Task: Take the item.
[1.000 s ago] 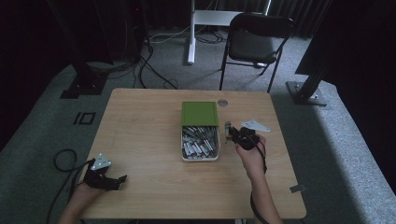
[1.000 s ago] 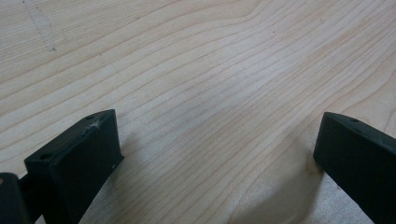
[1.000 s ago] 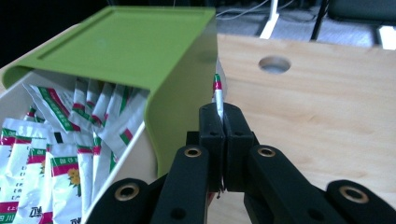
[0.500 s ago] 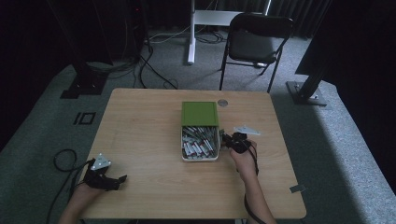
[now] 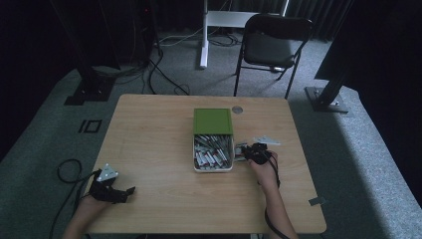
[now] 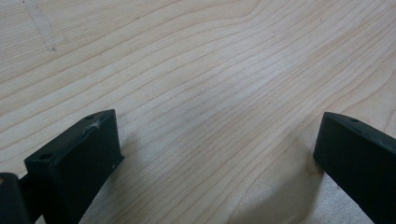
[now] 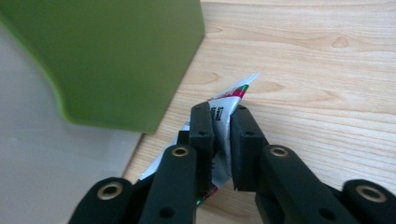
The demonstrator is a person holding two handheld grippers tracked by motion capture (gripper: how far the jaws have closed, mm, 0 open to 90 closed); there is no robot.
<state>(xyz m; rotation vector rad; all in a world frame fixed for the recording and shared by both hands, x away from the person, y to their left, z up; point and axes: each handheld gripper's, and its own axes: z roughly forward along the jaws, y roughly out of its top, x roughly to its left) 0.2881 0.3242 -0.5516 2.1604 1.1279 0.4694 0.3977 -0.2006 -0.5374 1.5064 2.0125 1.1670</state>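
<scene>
A white box [image 5: 195,158] full of small packets sits mid-table, with its green lid [image 5: 213,121] slid over the far half. Just right of the box, my right gripper [image 5: 245,151] is low over the wood. In the right gripper view a thin white packet [image 7: 236,90] with red and green print lies between the right gripper's [image 7: 222,116] pads. The jaws have just been opening and stand a little apart, loose around the packet. The green lid [image 7: 107,56] and white box wall [image 7: 46,158] loom close on its left. My left gripper [image 5: 124,192] rests open at the near left corner, with bare wood between the jaws [image 6: 217,140].
The wooden table [image 5: 149,129] has a round grommet [image 5: 237,109] behind the box. A folding chair [image 5: 271,47] stands beyond the far edge, with stands and cables on the floor. A cable loops off the table's left side [image 5: 67,172].
My right gripper has come down and moved left with the packet, ending close to the box's right wall. The left gripper has stayed put.
</scene>
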